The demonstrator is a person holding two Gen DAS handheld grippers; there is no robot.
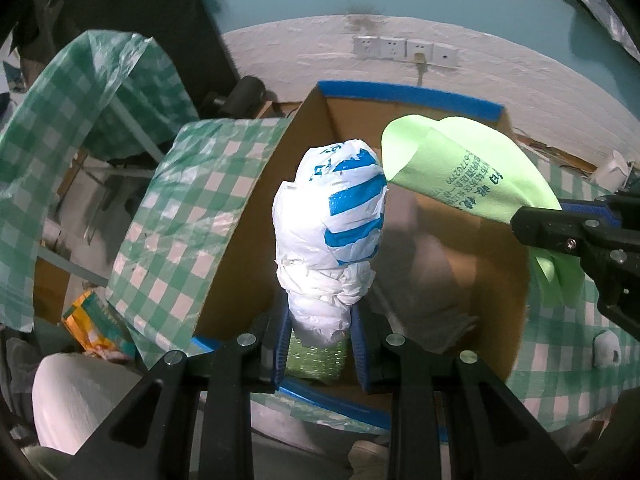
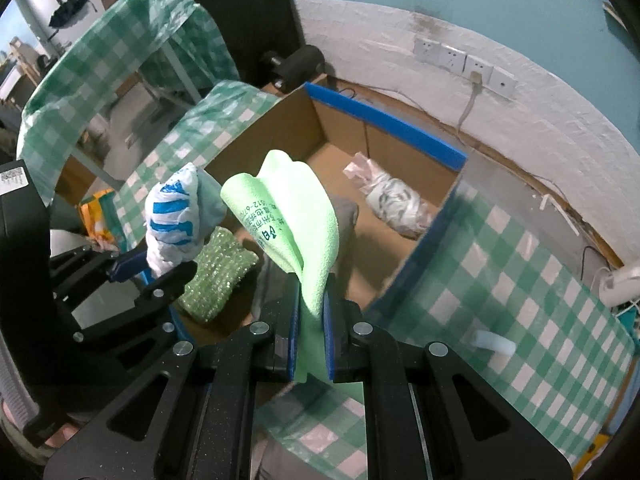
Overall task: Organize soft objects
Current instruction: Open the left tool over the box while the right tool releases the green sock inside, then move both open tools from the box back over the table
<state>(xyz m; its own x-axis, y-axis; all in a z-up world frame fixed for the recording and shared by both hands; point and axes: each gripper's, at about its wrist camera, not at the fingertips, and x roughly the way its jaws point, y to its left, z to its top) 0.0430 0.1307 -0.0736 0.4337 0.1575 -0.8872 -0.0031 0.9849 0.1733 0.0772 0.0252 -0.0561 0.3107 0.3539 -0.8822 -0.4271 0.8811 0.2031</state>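
My left gripper (image 1: 320,320) is shut on a knotted white plastic bag with blue stripes (image 1: 332,216) and holds it upright above the open cardboard box (image 1: 240,220). It also shows in the right wrist view (image 2: 176,216). My right gripper (image 2: 312,312) is shut on a light green cloth with printed text (image 2: 288,216), held above the box's near edge; the cloth also shows in the left wrist view (image 1: 468,172). Inside the box (image 2: 280,128) lie a green sparkly sponge (image 2: 216,276), a clear bag with white contents (image 2: 396,200) and a grey soft item (image 2: 346,210).
The box has blue tape on its rim (image 2: 384,124) and stands on a green-checked tablecloth (image 2: 520,280). A white wall with sockets (image 2: 460,60) is behind. An orange-green packet (image 1: 92,320) lies left of the box. A small white roll (image 2: 494,346) lies on the cloth at right.
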